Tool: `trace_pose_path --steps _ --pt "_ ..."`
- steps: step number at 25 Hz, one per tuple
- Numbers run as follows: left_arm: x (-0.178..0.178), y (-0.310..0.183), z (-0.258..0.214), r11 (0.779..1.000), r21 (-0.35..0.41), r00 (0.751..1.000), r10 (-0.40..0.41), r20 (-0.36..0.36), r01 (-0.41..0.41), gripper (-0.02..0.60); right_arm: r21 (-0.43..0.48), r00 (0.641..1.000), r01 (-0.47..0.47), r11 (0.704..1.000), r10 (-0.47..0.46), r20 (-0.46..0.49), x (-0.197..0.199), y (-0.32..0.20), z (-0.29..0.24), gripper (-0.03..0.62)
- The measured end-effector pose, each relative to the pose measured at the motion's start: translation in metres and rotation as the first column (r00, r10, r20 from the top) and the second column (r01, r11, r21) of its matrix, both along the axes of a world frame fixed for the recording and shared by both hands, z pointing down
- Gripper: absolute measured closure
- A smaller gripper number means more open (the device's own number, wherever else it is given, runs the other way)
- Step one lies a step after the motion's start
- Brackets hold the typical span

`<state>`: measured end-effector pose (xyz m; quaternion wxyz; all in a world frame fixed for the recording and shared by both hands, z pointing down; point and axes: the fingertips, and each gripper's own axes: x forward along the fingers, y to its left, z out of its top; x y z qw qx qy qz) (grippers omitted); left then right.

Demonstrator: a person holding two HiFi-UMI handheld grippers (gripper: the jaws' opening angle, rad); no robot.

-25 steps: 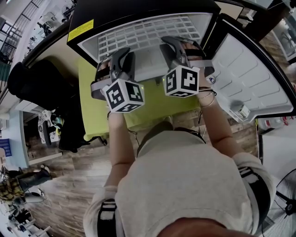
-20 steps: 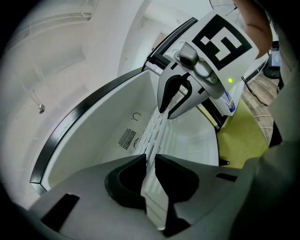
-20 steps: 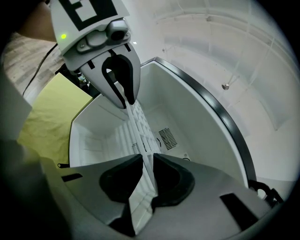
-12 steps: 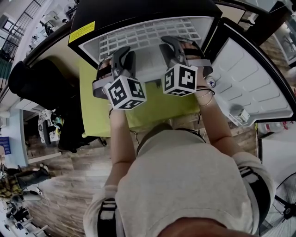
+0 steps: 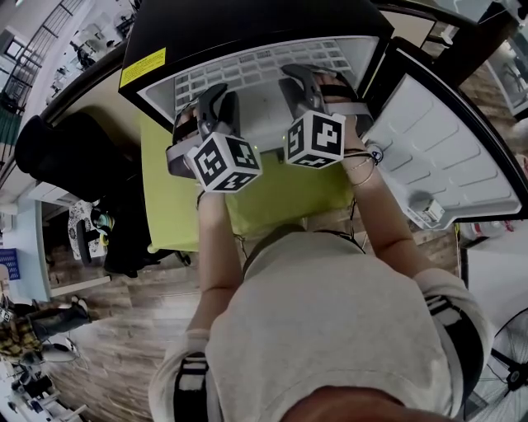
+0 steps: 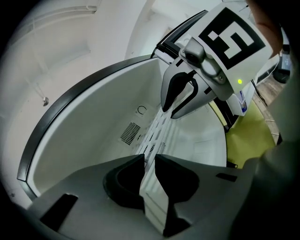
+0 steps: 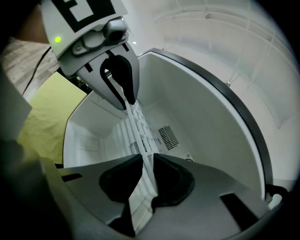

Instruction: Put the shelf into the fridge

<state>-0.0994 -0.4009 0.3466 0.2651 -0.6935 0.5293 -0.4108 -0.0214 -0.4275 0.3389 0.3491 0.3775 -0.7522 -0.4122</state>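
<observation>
Left gripper [image 6: 149, 160] and right gripper [image 7: 146, 161] each clamp the near edge of the shelf [image 5: 256, 64], which lies flat, long axis left-right, reaching far into the fridge [image 5: 247, 21], neither hand nearer.

We list a white slotted plastic shelf [image 5: 260, 66], its slots set in a regular grid. The black-cased fridge [image 5: 247, 21] is white inside and bears a yellow label [image 5: 143, 67]. The left claw [image 6: 150, 159] and right claw [image 7: 147, 161] have grey shells, black pads and cubes patterned in black-and-white squares. We also list a lime-green surface [image 5: 280, 194], a brown wood-grain floor [image 5: 140, 321] and a light beige shirt [image 5: 330, 330].
</observation>
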Motion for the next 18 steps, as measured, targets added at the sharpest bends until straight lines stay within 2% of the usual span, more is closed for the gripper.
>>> trace_pose_path --steps 14,18 --pt "-0.0024 -0.0097 -0.0005 1.000 0.001 1.000 0.004 -0.002 -0.004 0.509 0.015 1.000 -0.029 0.999 0.029 0.007 -0.0029 -0.0107 -0.0002 0.508" --pt "-0.0016 -0.0086 -0.0002 1.000 0.001 1.000 0.005 -0.012 -0.005 0.508 0.013 0.998 -0.039 0.999 0.038 0.041 -0.0013 -0.0097 -0.0011 0.500"
